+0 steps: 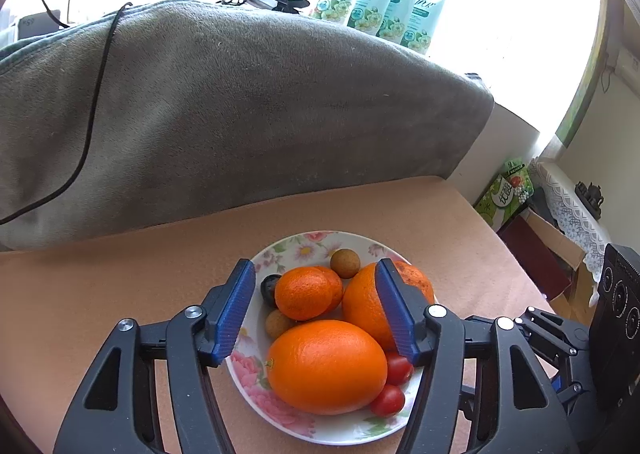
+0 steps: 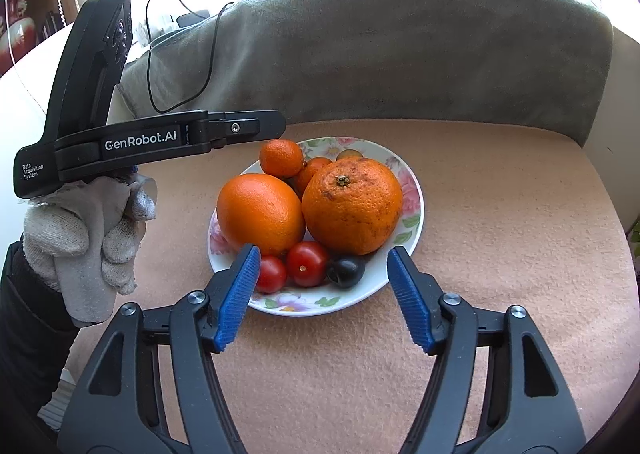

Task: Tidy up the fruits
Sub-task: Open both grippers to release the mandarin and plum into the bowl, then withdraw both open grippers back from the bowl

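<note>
1. Spread about halfway, left tongs (image 1: 316, 310) hovering over the floral plate (image 1: 280, 254), empty, blue pads (image 1: 236, 314) flanking a mandarin (image 1: 304, 298) and the smooth orange (image 1: 326, 366).
2. Likewise spread and empty, right tongs (image 2: 322, 300) at the plate's near rim (image 2: 288, 308), pads apart from the cherry tomatoes (image 2: 306, 264) and dark grape (image 2: 346, 272).
3. Heaped on the plate: rough orange (image 2: 352, 205), two longans (image 1: 345, 263).
4. Beneath, peach-covered bench (image 2: 500, 234); behind, grey blanket (image 1: 240, 113), black cable (image 1: 96, 93) trailing across.
5. At left, gloved hand (image 2: 88, 238) gripping the other handle.
</note>
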Available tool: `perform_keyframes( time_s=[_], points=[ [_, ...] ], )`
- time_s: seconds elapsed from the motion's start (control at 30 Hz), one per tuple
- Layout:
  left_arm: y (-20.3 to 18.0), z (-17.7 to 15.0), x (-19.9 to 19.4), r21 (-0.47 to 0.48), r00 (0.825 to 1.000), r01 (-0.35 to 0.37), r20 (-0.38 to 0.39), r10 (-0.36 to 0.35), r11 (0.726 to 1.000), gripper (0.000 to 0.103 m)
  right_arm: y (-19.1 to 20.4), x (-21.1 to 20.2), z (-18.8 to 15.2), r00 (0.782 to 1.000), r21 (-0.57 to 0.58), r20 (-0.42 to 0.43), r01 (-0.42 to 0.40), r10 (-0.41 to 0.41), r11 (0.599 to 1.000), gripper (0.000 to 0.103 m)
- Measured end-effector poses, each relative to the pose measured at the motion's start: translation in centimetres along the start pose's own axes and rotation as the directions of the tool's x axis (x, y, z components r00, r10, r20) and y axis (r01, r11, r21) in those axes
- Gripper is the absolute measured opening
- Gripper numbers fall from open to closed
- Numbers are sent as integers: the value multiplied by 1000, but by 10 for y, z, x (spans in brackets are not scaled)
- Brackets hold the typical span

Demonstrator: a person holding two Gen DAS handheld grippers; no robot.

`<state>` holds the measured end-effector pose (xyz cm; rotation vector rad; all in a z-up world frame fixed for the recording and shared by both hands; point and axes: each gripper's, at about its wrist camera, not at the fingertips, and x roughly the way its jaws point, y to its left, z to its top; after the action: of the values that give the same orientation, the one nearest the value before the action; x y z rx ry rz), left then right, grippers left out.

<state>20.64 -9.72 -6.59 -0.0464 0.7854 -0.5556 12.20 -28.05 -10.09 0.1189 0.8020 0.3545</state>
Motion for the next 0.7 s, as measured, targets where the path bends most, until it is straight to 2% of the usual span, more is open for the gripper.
perform_keyframes(
  time_s=[0.07, 0.13, 0.3, 0.57, 0.7],
  points=[
    [-1, 0, -1, 1, 1000, -7, 0, 7, 1000, 71, 1, -2, 0, 1000, 1, 0, 10, -10, 1000, 75],
    [-2, 0, -3, 1, 1000, -13, 4, 13, 1000, 73, 3, -5, 0, 1000, 3, 1, 27, -27, 1000, 84],
    [-3, -1, -8, 6, 999, -36, 5, 36, 999, 78, 9, -12, 2, 997, 2, 7, 74, -74, 997, 88],
    [-2, -4, -19, 7, 997, -71, 6, 71, 997, 78, 18, -21, 5, 988, -8, 22, 151, -150, 989, 91],
    [0, -5, -22, -1, 996, -84, 4, 84, 996, 78, 19, -28, 6, 986, -2, 40, 159, -159, 987, 97]
  ],
)
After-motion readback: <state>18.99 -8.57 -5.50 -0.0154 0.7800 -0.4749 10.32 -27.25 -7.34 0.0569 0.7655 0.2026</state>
